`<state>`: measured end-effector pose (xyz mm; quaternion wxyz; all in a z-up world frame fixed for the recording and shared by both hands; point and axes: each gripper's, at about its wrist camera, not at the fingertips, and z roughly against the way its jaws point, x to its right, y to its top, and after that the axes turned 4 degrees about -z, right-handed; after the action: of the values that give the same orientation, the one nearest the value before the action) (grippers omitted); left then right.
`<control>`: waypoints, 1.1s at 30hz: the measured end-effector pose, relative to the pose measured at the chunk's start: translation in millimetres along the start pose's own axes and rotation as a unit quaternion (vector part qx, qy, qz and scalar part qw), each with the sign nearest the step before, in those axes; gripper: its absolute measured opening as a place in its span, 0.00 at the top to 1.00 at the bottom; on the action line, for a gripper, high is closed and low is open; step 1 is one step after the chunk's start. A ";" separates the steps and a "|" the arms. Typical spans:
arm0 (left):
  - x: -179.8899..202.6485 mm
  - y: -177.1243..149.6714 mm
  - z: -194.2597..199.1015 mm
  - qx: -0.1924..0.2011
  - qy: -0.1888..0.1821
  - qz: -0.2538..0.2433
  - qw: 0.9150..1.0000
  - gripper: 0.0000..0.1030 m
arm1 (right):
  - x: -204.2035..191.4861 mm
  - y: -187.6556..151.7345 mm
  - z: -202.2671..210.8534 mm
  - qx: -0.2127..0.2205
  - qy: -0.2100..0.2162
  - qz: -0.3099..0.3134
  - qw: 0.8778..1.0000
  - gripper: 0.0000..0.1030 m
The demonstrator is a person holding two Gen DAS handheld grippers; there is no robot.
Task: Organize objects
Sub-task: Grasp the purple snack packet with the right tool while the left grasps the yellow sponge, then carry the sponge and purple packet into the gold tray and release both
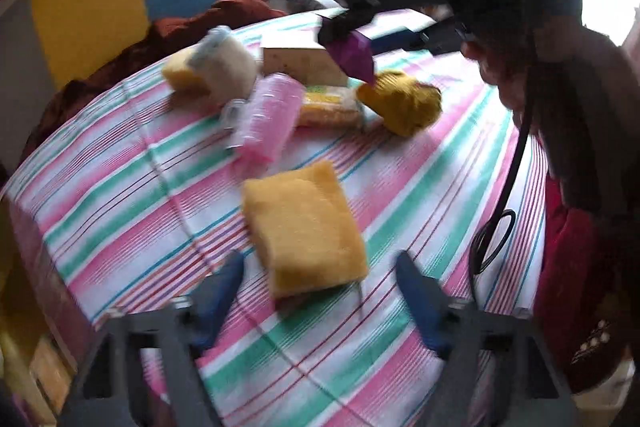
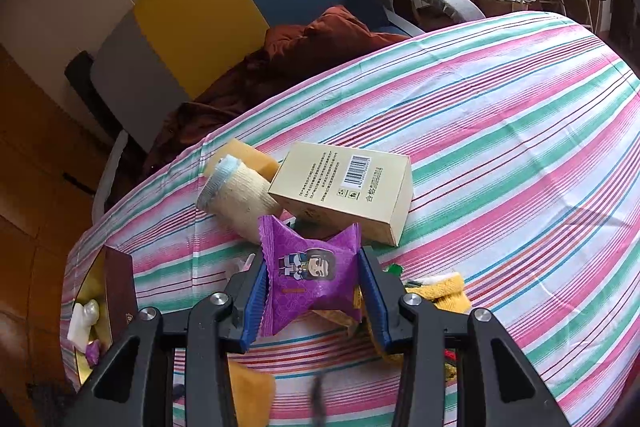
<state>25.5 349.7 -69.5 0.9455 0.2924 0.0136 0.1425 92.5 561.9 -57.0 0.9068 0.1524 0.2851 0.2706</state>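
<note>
Two tools | right tool (image 2: 314, 293) grasping purple packet (image 2: 310, 277), upright | left tool (image 1: 320, 301) released

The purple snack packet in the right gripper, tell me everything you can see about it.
The purple snack packet is a small, glossy pillow wrapper with zigzag crimped ends and a cartoon figure printed on its front. It looks puffed and unopened. The right gripper is shut on it, one blue pad on each side, holding it above the striped tablecloth, in front of the beige box. In the left wrist view it hangs point-down over the clutter.
</note>
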 end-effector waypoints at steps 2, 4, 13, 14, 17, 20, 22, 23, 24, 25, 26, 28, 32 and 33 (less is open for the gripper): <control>-3.6 -0.5 10.3 0.011 0.014 0.008 1.000 0.15 | -0.4 0.2 1.0 0.001 0.003 0.001 1.000 0.58; -8.3 1.9 14.7 0.015 0.017 0.018 1.000 0.13 | -2.1 -0.1 1.7 0.002 0.005 0.004 1.000 0.58; -54.0 11.8 -8.3 -0.005 -0.013 0.169 0.986 0.12 | -3.2 1.6 6.7 0.016 0.011 0.009 1.000 0.58; -52.9 12.2 -7.9 -0.005 -0.006 0.163 0.987 0.12 | -4.4 1.5 6.9 0.016 0.010 0.012 1.000 0.58; -41.5 15.5 -7.6 -0.001 0.003 0.131 0.991 0.12 | -7.0 0.3 7.2 0.017 0.006 0.019 1.000 0.58; -24.6 24.3 -13.9 -0.002 0.009 0.099 0.995 0.12 | -7.1 0.0 6.3 0.016 0.001 0.020 1.000 0.58; -18.4 29.8 -23.9 -0.009 0.016 0.088 0.996 0.12 | -7.4 -0.1 5.5 0.016 -0.003 0.022 1.000 0.58; -16.1 31.6 -29.0 -0.013 0.015 0.088 0.996 0.12 | -7.9 -0.4 4.8 0.015 -0.005 0.023 1.000 0.58; -14.8 32.6 -31.4 -0.016 0.015 0.086 0.996 0.13 | -8.4 -0.6 4.4 0.014 -0.006 0.025 1.000 0.58; -12.2 33.6 -36.2 -0.018 0.020 0.081 0.996 0.18 | -8.8 -0.7 3.8 0.014 -0.008 0.027 1.000 0.58; -10.8 33.6 -40.5 -0.018 0.026 0.075 0.997 0.25 | -9.5 -1.1 3.1 0.012 -0.009 0.030 0.999 0.58; -11.6 29.5 -48.8 -0.030 0.034 0.071 0.996 0.42 | -11.1 -1.7 2.3 0.010 -0.006 0.033 0.999 0.58; -14.6 22.7 -41.7 -0.014 0.028 0.071 0.997 0.45 | -12.9 -2.2 3.8 0.017 -0.008 0.039 0.999 0.58; -15.0 21.3 -40.1 -0.014 0.032 0.073 0.997 0.45 | -13.1 -2.4 5.5 0.021 -0.005 0.039 0.999 0.58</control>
<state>1.1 384.4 -91.8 0.9357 0.2744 0.0208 0.2210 87.6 551.7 -47.9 0.8936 0.1836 0.2800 0.2991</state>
